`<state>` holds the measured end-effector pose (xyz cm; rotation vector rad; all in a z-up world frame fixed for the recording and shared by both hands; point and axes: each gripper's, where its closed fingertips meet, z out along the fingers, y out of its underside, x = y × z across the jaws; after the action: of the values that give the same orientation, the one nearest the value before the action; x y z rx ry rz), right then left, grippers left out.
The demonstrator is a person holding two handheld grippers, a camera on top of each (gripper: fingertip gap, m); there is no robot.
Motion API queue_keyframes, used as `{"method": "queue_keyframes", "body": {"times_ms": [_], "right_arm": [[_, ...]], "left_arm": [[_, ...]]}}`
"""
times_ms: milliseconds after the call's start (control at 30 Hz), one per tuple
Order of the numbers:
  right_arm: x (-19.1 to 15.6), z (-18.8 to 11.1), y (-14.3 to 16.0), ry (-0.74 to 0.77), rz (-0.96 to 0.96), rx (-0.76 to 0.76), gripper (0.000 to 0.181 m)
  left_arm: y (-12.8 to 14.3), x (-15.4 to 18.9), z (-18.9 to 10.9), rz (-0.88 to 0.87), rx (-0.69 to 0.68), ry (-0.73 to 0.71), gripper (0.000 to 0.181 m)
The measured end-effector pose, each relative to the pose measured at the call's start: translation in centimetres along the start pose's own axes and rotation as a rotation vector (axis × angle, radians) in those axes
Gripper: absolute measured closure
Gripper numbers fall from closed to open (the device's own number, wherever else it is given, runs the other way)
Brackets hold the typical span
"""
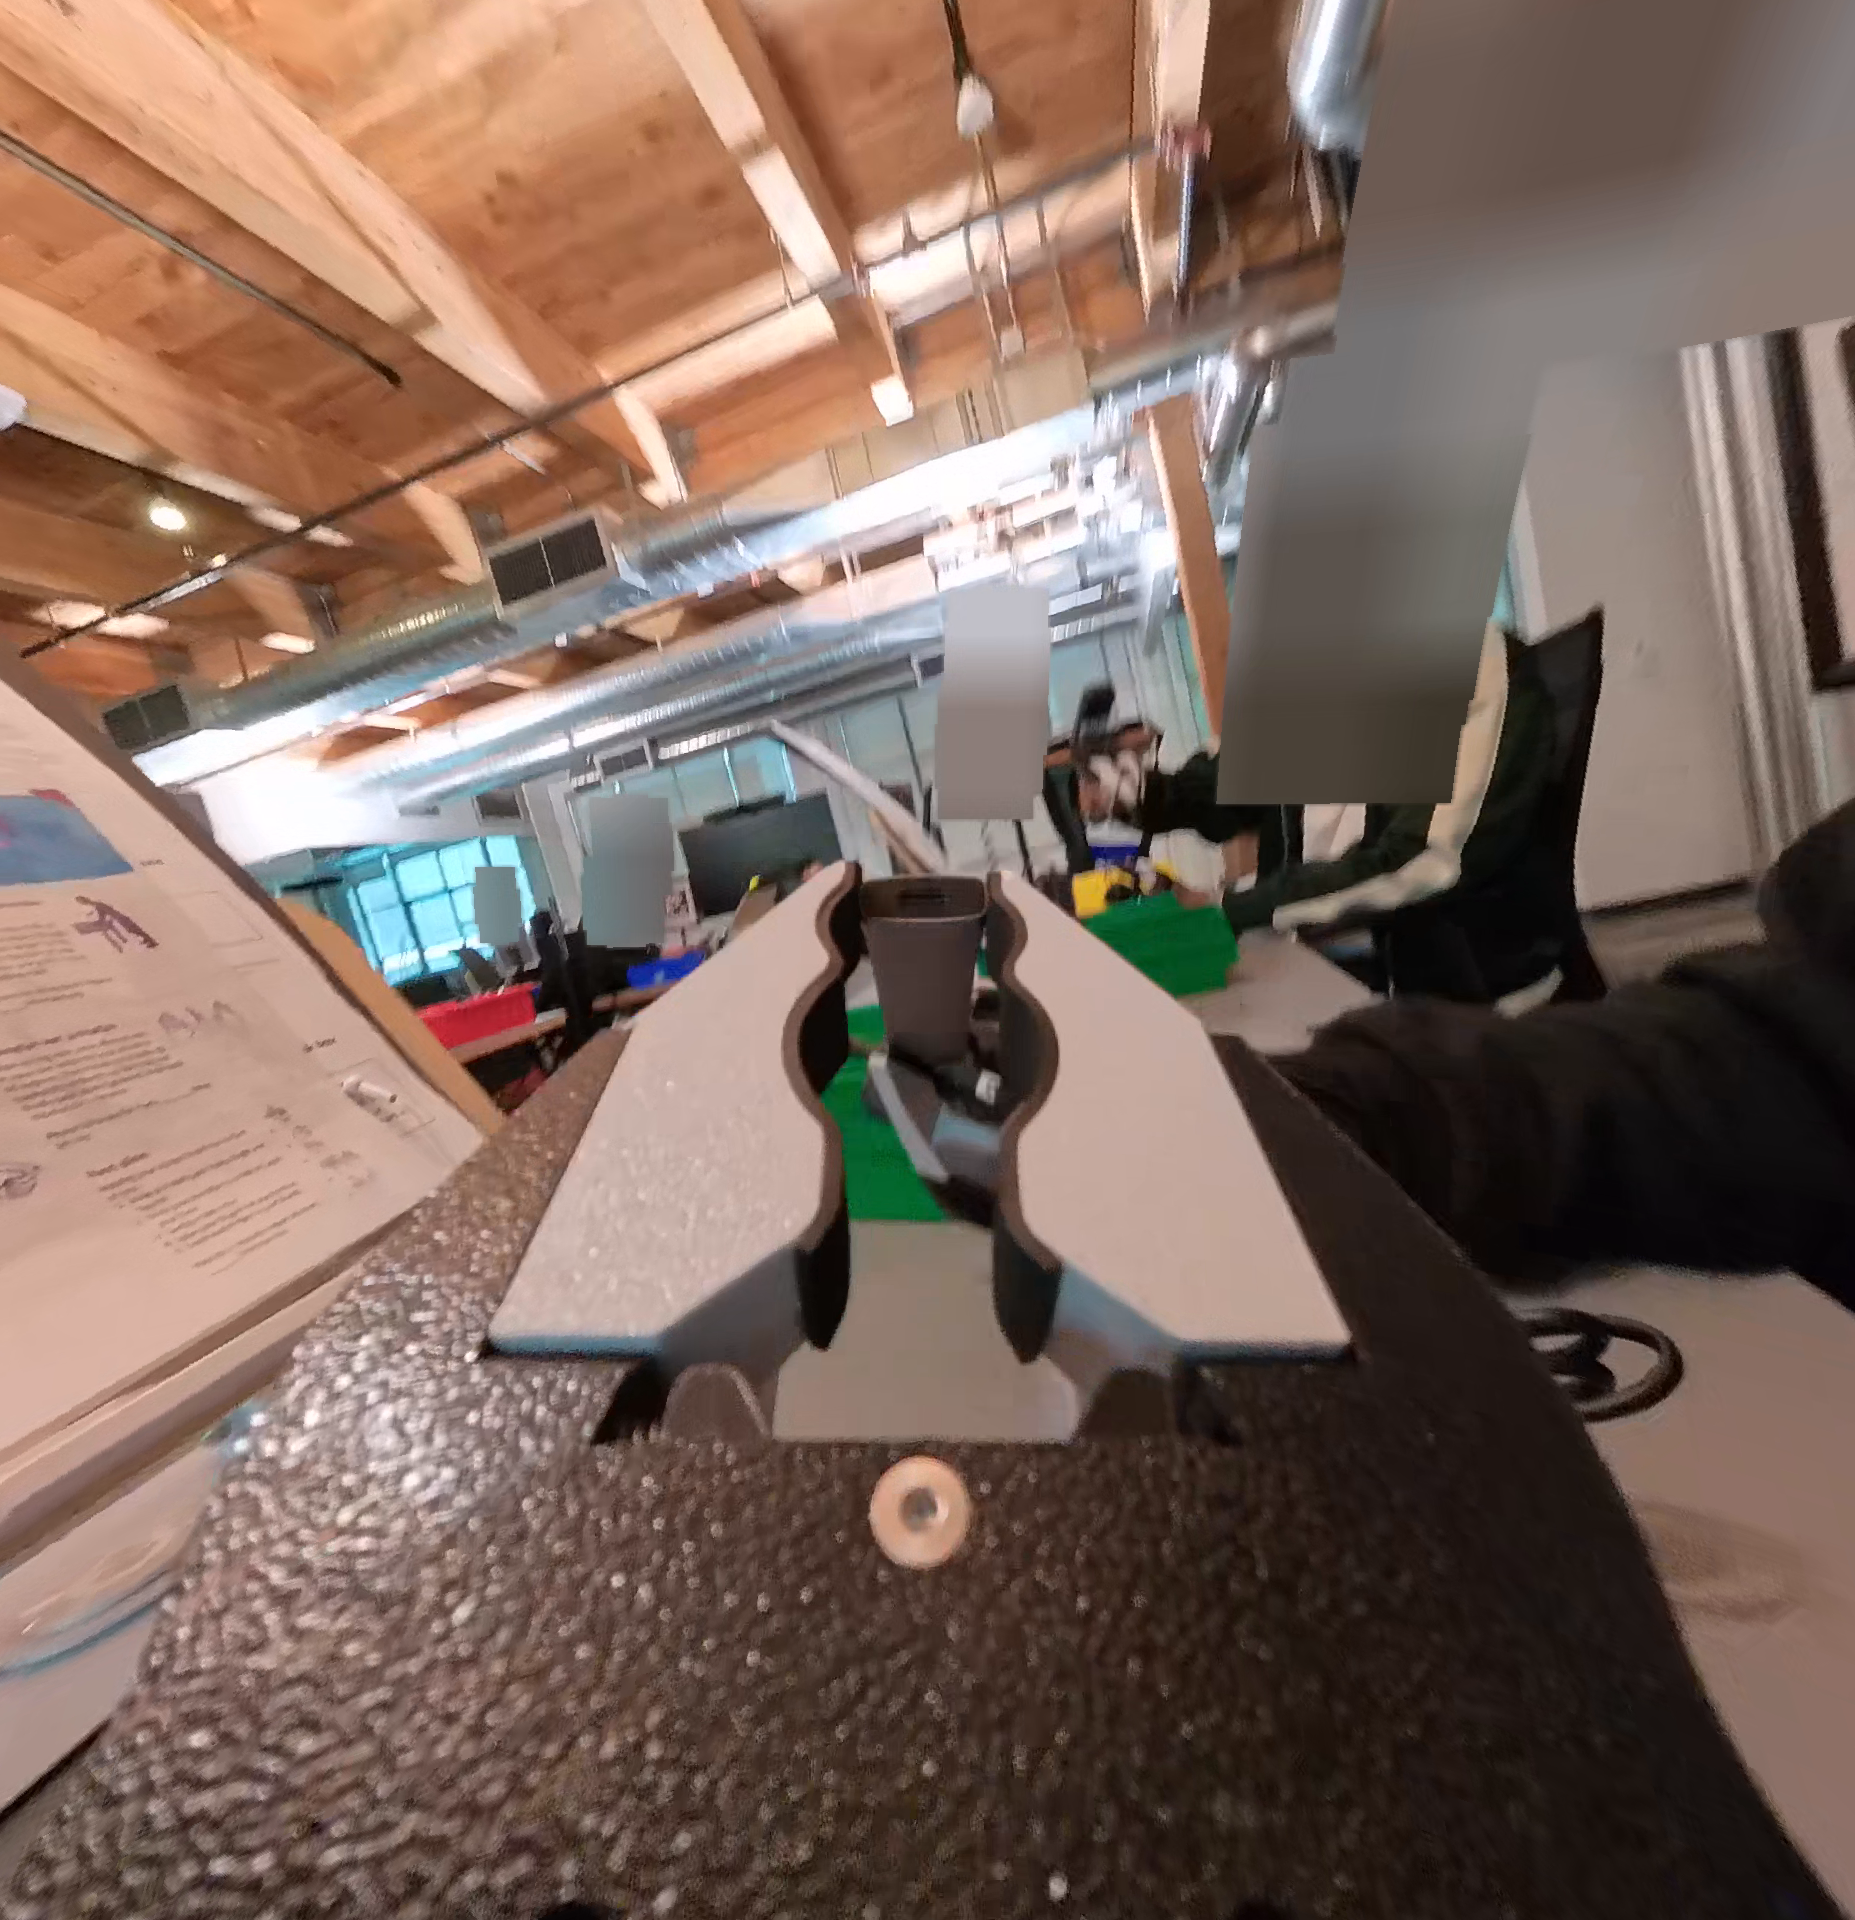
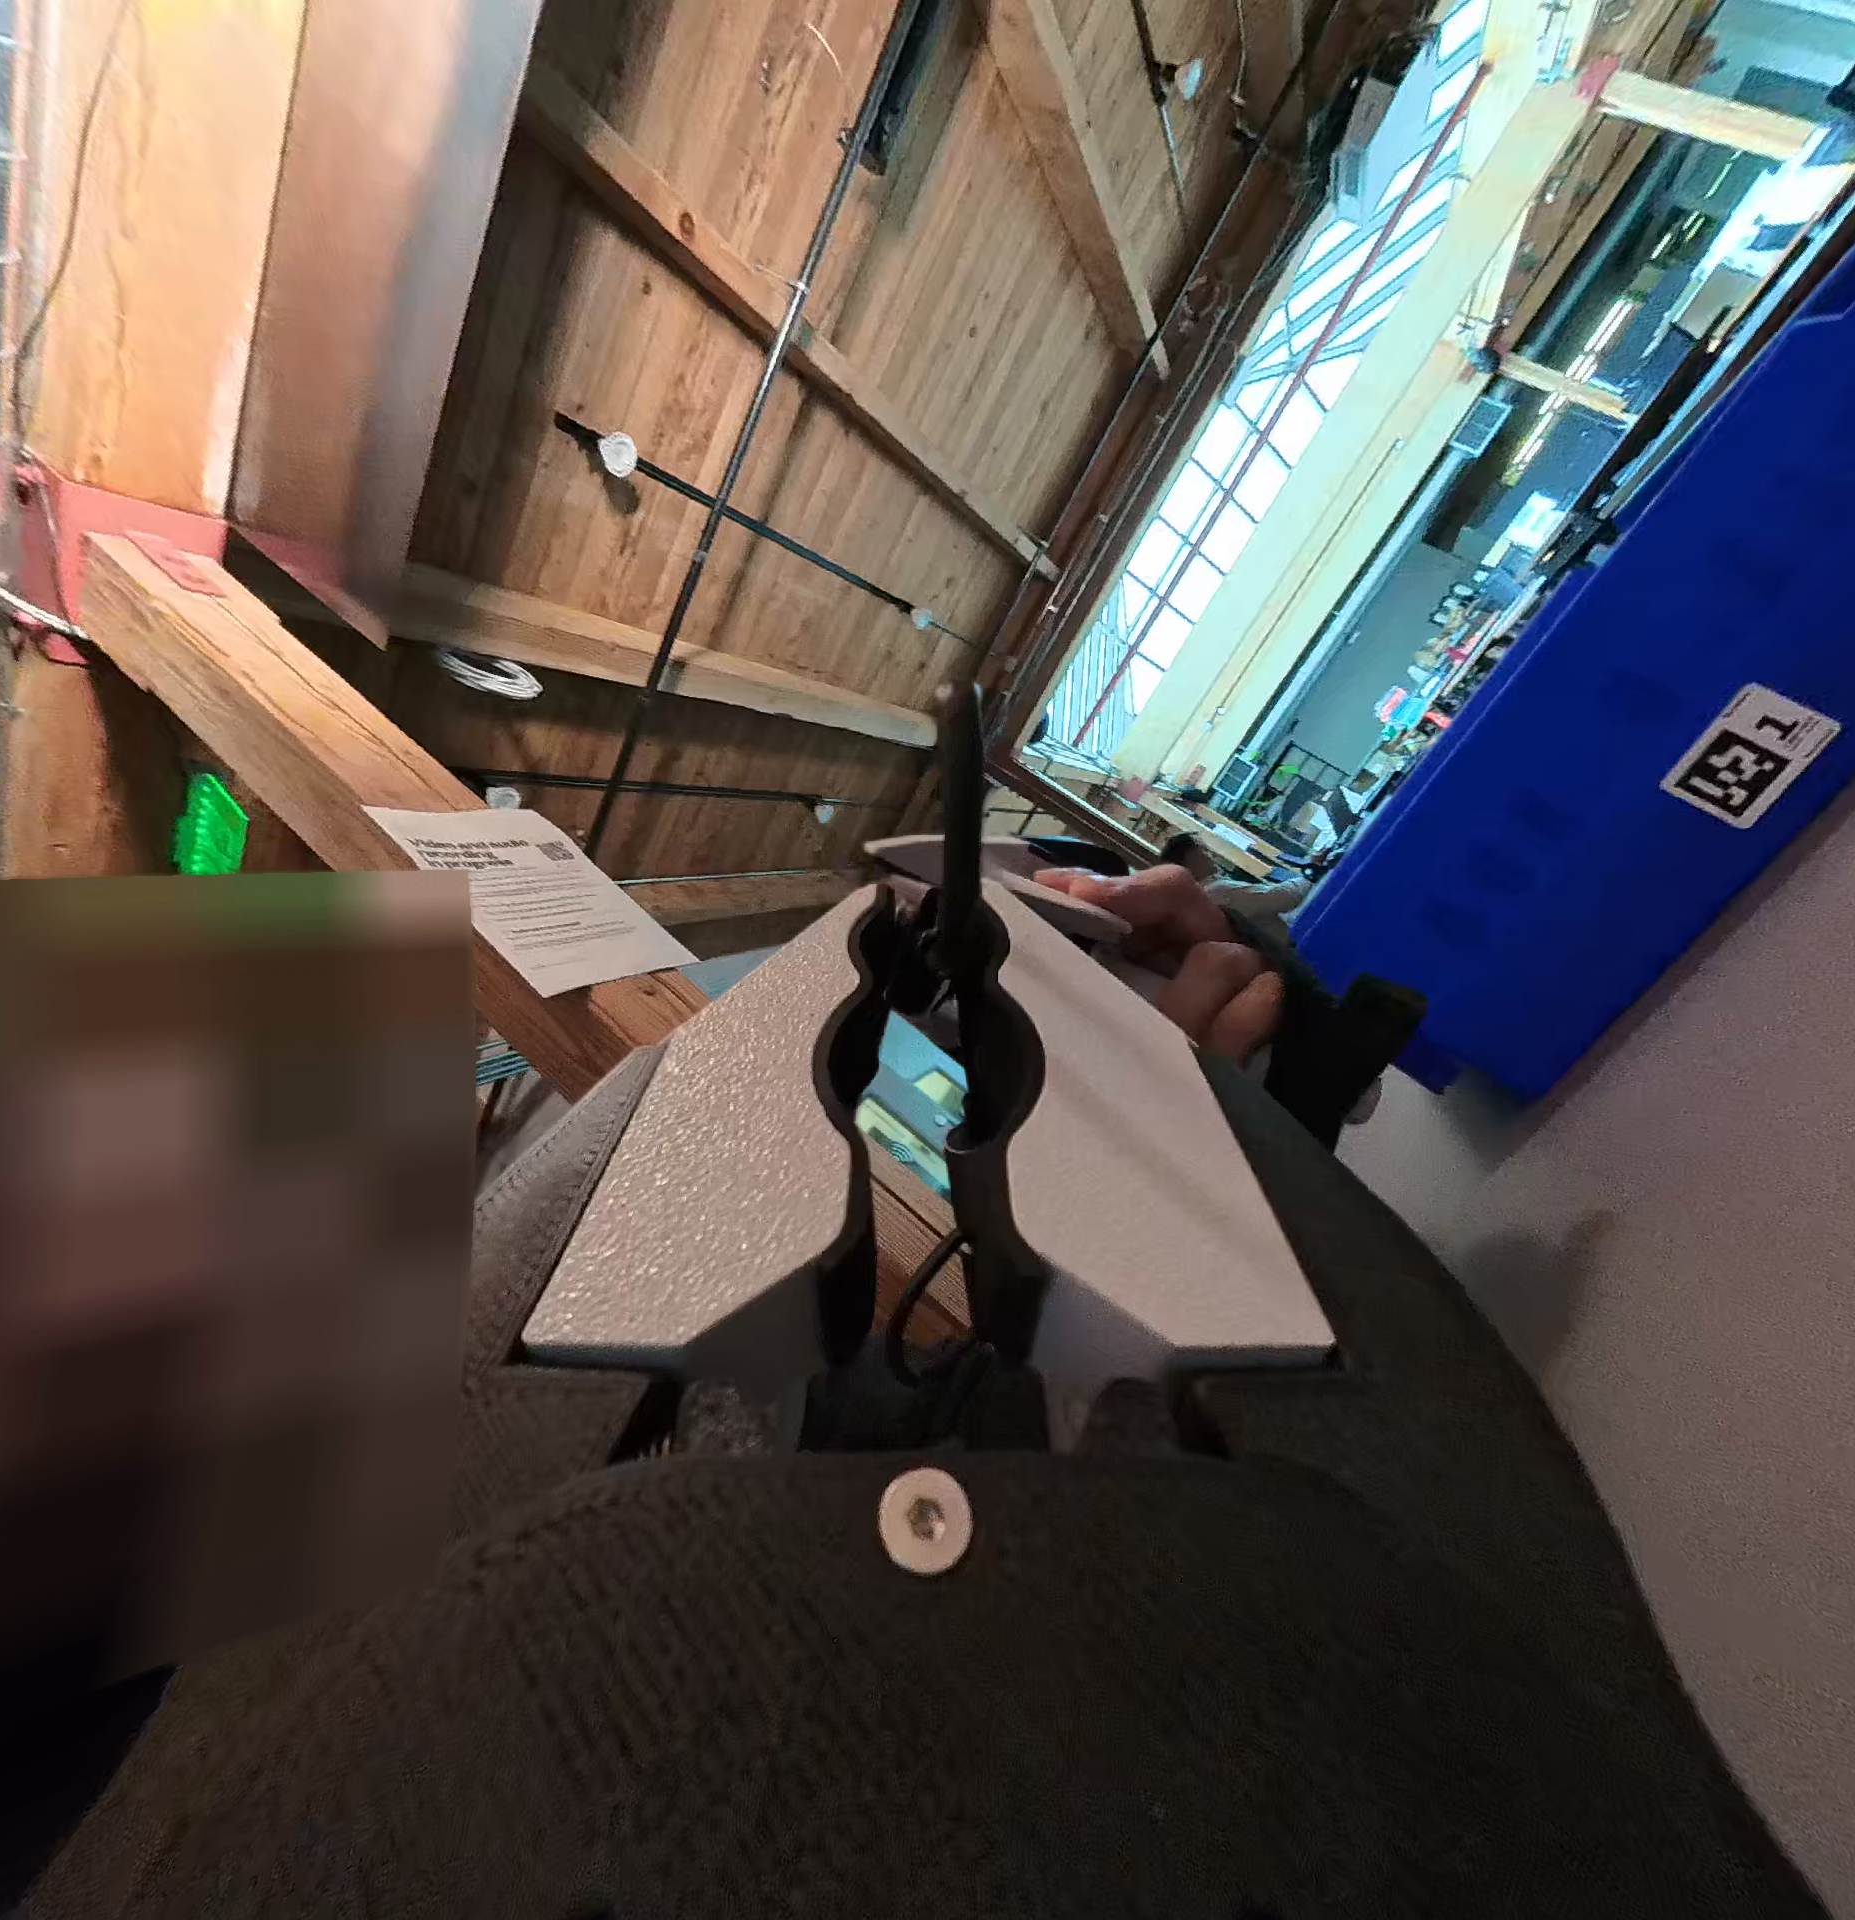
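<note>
Left wrist view: the left tongs (image 1: 921, 940) are clamped on a grey, flat-sided device (image 1: 918, 971) that stands upright between the fingertips, its top end showing a slot-shaped port. Below the device, seen through the gap between the fingers, lie a few dark grey pieces with a black cable (image 1: 938, 1127) on a green bin (image 1: 881, 1153). A second green bin (image 1: 1162, 940) sits just beyond the device to the right, on the pale tabletop (image 1: 1276, 997). A dark sleeve (image 1: 1588, 1122) reaches in from the right of the device, and a coil of black cable (image 1: 1598, 1361) lies on the tabletop under it. To the left of the device an open printed booklet (image 1: 144, 1091) stands tilted, with a clear plastic container (image 1: 61, 1569) beneath it. Farther behind the device are a red bin (image 1: 481, 1013) and a person in dark clothes seated at the tabletop (image 1: 1370, 873).

Right wrist view: the right tongs (image 2: 938, 940) are closed on a thin black cable (image 2: 962, 831) that sticks up past the fingertips and trails down between the fingers. Just beyond that cable a hand (image 2: 1183, 956) holds the other gripper. A blue bin (image 2: 1598, 790) with a black-and-white marker sticker (image 2: 1749, 771) rests on the tabletop (image 2: 1681, 1195) to the right of the cable. A printed sheet (image 2: 559, 894) is fixed to a wooden beam (image 2: 310, 748) left of the cable.
</note>
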<state>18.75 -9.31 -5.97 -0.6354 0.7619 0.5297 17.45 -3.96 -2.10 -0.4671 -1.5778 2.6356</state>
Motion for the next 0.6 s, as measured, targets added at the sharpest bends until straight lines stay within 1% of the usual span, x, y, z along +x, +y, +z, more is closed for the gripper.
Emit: {"method": "queue_keyframes", "body": {"times_ms": [133,200,267,333,400,433,500,600], "right_arm": [[-0.5,-0.9,-0.2,0.072,-0.061,-0.048,0.173],[-0.4,-1.0,0.1,0.103,-0.090,-0.080,0.173],[-0.3,-1.0,0.8,0.116,-0.096,-0.131,0.173],[0.6,-1.0,1.3,0.167,-0.104,-0.168,0.173],[0.7,-1.0,1.8,0.166,-0.086,-0.192,0.173],[0.8,-1.0,1.9,0.166,-0.082,-0.200,0.173],[1.0,-1.0,2.0,0.176,-0.083,-0.204,0.172],[1.1,-1.2,1.8,0.174,-0.067,-0.196,0.173]], "left_arm": [[2.3,0.3,-0.5,0.096,-0.258,-0.009,0.159],[3.0,1.1,-0.8,0.116,-0.330,0.022,0.150],[4.5,1.7,-1.2,0.170,-0.422,0.038,0.145],[6.2,1.2,-1.7,0.273,-0.517,-0.004,0.139],[7.3,1.1,-1.7,0.338,-0.567,-0.016,0.137],[7.5,1.2,-1.6,0.365,-0.572,-0.023,0.138],[7.7,1.6,-1.3,0.389,-0.576,-0.006,0.145],[7.5,2.0,-0.9,0.403,-0.556,0.000,0.151]]}}
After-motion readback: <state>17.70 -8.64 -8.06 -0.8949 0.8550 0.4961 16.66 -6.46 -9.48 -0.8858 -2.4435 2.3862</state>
